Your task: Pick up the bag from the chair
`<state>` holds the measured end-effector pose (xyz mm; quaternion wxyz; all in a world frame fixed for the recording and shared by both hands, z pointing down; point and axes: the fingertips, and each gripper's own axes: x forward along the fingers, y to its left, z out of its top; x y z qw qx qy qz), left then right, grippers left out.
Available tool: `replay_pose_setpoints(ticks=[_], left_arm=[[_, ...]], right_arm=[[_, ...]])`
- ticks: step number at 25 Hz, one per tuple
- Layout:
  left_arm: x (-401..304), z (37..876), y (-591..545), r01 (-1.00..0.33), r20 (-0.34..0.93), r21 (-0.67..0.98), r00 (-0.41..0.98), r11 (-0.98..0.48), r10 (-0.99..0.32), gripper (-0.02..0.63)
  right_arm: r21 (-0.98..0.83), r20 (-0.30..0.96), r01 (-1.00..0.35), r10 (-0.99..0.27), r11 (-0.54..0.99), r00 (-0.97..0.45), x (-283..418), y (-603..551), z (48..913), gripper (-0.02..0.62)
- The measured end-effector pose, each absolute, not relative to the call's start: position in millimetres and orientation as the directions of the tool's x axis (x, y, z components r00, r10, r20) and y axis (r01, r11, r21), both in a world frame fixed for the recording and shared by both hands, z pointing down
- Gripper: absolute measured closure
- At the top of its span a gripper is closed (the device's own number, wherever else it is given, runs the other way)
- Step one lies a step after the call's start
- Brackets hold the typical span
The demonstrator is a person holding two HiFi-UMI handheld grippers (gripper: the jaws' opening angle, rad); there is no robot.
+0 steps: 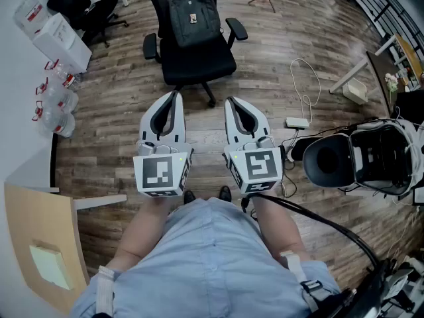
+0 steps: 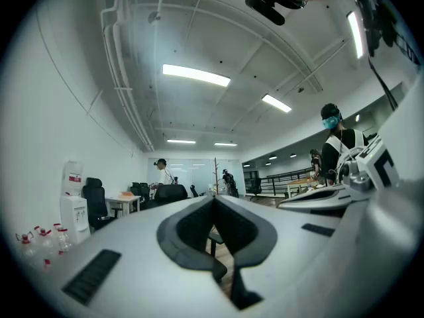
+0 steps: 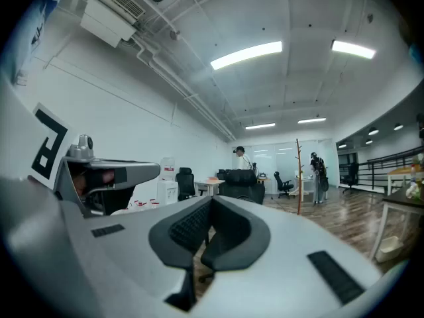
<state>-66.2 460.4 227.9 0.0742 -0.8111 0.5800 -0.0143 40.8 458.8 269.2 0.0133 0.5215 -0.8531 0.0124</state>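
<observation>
You are holding both tools level in front of your chest, side by side and just apart, with their marker cubes facing up toward you. The left tool is showing its jaws pressed together, the dark pads meeting along one seam with nothing caught between them. The right tool is sitting the same way, with its jaws pressed together and pinching nothing.

The bag, a dark grey backpack, is standing upright on the seat of the black office chair and leaning against its backrest. It is sitting straight ahead of the two tool tips and well apart from them, with bare wooden floor lying between.

Off to your left, clear bottles with red caps are lying on the floor beside a white box. To your right, a white cable is trailing down to a white adapter. At your lower left, a light wooden desk is carrying a pale yellow pad.
</observation>
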Motion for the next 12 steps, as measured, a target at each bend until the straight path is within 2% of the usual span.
replay_pose_setpoints(ticks=[12], left_arm=[[-42.6,235.2,455.4,-0.950,-0.051,-0.137,0.291,-0.282,-0.955,0.604]], right_arm=[[-0.015,0.039,-0.877,-0.876,0.480,-0.480,67.4,448.2,275.6,0.595]])
